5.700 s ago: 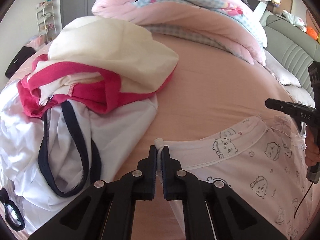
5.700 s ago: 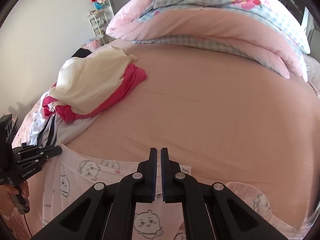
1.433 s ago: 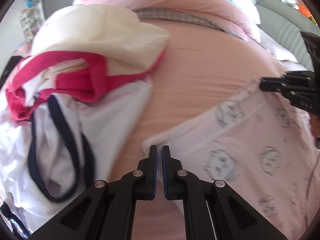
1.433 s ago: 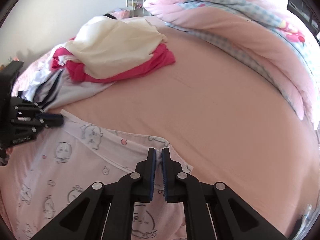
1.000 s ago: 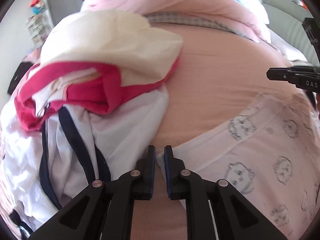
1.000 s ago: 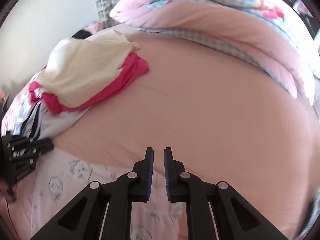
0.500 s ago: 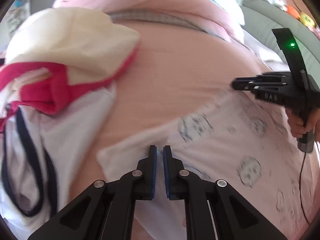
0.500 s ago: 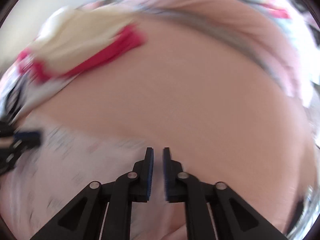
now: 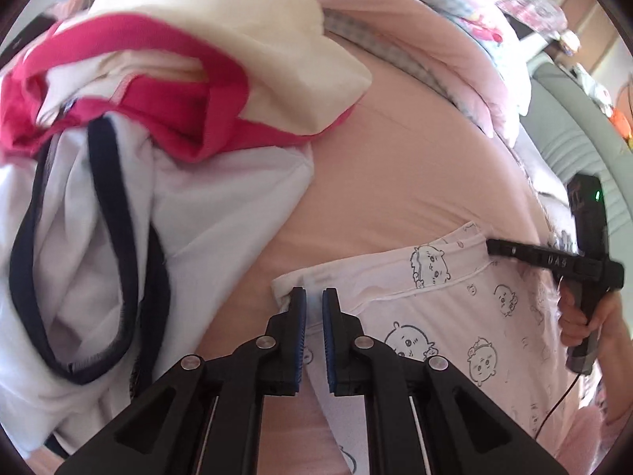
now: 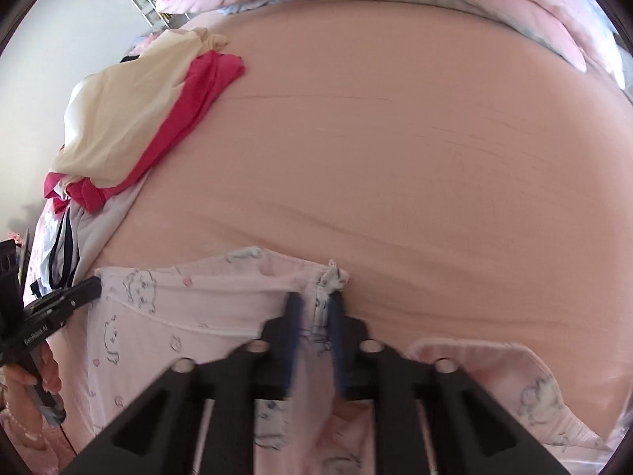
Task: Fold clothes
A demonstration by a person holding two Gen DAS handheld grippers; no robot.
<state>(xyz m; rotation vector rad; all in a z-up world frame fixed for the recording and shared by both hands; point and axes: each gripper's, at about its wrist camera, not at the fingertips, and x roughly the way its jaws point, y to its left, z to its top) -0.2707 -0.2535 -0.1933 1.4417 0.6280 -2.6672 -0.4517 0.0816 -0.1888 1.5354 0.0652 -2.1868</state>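
Note:
A pale pink garment [image 9: 435, 316] printed with small cartoon faces lies spread on the peach bed sheet [image 9: 395, 158]. My left gripper [image 9: 312, 297] is shut on its near left corner, with white hem between the blue pads. In the right wrist view the same garment [image 10: 198, 304] runs left along its top edge. My right gripper [image 10: 314, 303] is closing tight on a bunched piece of that edge, which sticks up past the pads. Each gripper shows in the other's view: the right gripper [image 9: 492, 245] at the far corner, the left gripper [image 10: 97, 287] at the left corner.
A heap of clothes [image 9: 178, 99], cream, magenta and white with navy trim, lies just left of the garment and shows as the heap [image 10: 130, 118]. A folded pink duvet [image 9: 435, 19] lines the far side. A grey padded headboard [image 9: 573, 126] stands right. A person's hand [image 9: 573, 320] holds the right gripper.
Both grippers swung and rolled over the garment. Its top edge now sits between both pairs of pads, the left on the corner hem, the right on a bunched fold.

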